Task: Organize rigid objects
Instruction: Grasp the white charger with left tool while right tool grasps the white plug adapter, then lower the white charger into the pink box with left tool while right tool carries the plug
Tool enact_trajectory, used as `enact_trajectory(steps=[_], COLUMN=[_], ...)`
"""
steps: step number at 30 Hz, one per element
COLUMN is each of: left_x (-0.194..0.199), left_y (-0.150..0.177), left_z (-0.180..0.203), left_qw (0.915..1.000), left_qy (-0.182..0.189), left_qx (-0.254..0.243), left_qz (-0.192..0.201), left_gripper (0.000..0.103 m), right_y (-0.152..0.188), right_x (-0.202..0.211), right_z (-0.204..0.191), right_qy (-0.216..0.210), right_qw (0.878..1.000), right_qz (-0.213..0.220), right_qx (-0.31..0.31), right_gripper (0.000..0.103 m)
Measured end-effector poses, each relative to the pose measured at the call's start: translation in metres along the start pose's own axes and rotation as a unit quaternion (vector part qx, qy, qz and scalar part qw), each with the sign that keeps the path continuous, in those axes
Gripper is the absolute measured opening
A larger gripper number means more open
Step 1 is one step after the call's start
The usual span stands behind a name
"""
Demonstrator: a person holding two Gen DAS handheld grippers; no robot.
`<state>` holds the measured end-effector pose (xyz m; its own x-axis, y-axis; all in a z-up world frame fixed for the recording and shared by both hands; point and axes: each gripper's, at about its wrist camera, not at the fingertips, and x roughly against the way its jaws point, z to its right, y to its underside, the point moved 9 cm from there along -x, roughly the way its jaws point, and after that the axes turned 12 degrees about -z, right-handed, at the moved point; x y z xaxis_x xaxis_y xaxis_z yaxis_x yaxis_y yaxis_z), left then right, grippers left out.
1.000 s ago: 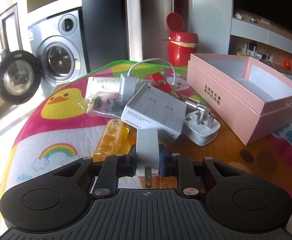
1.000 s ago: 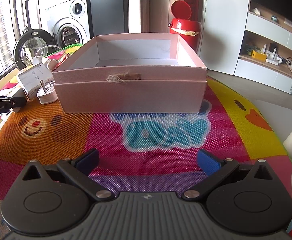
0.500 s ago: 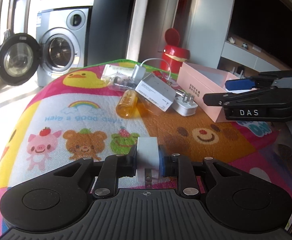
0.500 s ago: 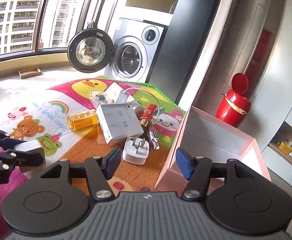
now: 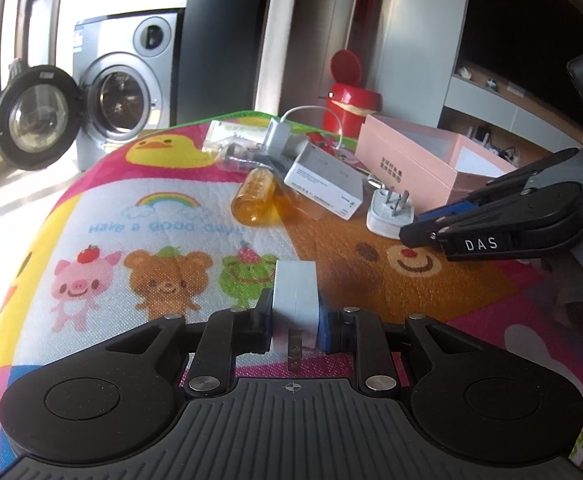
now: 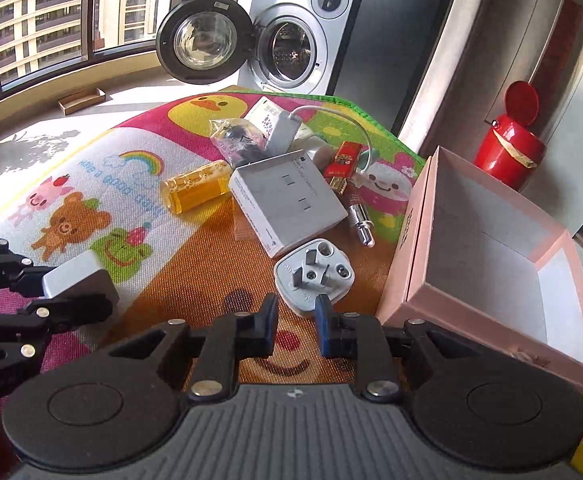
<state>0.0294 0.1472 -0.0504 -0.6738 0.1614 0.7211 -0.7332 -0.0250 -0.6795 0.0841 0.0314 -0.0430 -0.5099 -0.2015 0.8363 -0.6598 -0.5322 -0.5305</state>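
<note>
The left tongs are kept clamped on the white charger block, now drawn back from the pile over the play mat. The right tongs – wide open a second ago over the pink box – have just been closing and are nearly shut, empty, just short of the white three-pin plug – beside the box.
</note>
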Motion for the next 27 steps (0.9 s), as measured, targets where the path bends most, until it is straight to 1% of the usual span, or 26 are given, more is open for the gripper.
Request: enact_trajectory(steps=[1,2,3,4,5,6,8,9,12,13,15,16,17,18,19,22,25,27], left_x=[-0.001,-0.002,-0.002,-0.003,-0.003,-0.004,-0.004,-0.004,-0.003,-0.003,-0.003,-0.003,-0.003,-0.003,-0.003,-0.001,0.002,0.008], left_y=[0.000,0.000,-0.001,-0.001,-0.001,-0.001,-0.001,-0.001,-0.001,0.000,0.000,0.000,0.000,0.000,0.000,0.000,0.000,0.000], left_z=[0.000,0.000,-0.001,-0.001,-0.001,-0.002,-0.002,-0.001,-0.001,-0.001,-0.001,-0.001,-0.001,-0.002,-0.002,-0.004,-0.005,-0.002], left_qw=[1.0000,1.0000,1.0000,1.0000,1.0000,1.0000,1.0000,1.0000,0.9999,0.9999,0.9999,0.9999,0.9999,0.9999,0.9998,0.9998,0.9996,0.9995], left_qy=[0.001,0.003,0.004,0.005,0.005,0.003,-0.002,-0.004,-0.013,-0.014,-0.012,-0.011,-0.011,-0.011,-0.011,-0.012,-0.011,-0.005], left_qx=[0.001,0.002,0.004,0.005,0.006,0.008,0.009,0.008,0.008,0.008,0.010,0.011,0.012,0.013,0.014,0.018,0.022,0.020], left_qz=[0.000,-0.001,-0.002,-0.002,-0.003,-0.004,-0.003,-0.003,0.000,0.000,0.000,0.001,0.001,0.001,0.002,0.004,0.012,0.022], left_gripper=[0.025,0.025,0.025,0.025,0.025,0.025,0.026,0.025,0.025,0.025,0.025,0.025,0.025,0.025,0.025,0.025,0.024,0.024], right_y=[0.007,0.013,0.016,0.016,0.011,0.007,-0.004,-0.009,-0.021,-0.024,-0.031,-0.033,-0.035,-0.035,-0.035,-0.027,-0.013,0.005], right_x=[0.006,0.010,0.014,0.015,0.014,0.012,0.000,-0.007,-0.027,-0.031,-0.042,-0.045,-0.047,-0.049,-0.049,-0.036,-0.009,0.015], right_z=[0.001,0.002,0.006,0.010,0.014,0.016,0.019,0.018,0.017,0.017,0.018,0.018,0.018,0.018,0.017,0.013,0.013,0.018], right_qy=[0.002,0.012,0.029,0.035,0.032,0.024,-0.001,0.000,0.030,0.035,0.038,0.043,0.049,0.059,0.058,0.032,0.036,0.029], right_qw=[1.000,1.000,0.999,0.998,0.997,0.996,0.993,0.990,0.981,0.978,0.974,0.973,0.973,0.974,0.976,0.983,0.988,0.990], right_qz=[0.011,0.022,0.034,0.046,0.056,0.061,0.054,0.051,0.039,0.036,0.033,0.034,0.033,0.029,0.027,0.028,0.046,0.055], right_qx=[0.000,-0.001,-0.007,-0.018,-0.035,-0.053,-0.105,-0.129,-0.187,-0.201,-0.223,-0.225,-0.223,-0.218,-0.210,-0.181,-0.143,-0.127], right_gripper=[0.019,0.024,0.041,0.053,0.072,0.075,0.075,0.075,0.075,0.074,0.070,0.070,0.066,0.055,0.048,0.048,0.048,0.048])
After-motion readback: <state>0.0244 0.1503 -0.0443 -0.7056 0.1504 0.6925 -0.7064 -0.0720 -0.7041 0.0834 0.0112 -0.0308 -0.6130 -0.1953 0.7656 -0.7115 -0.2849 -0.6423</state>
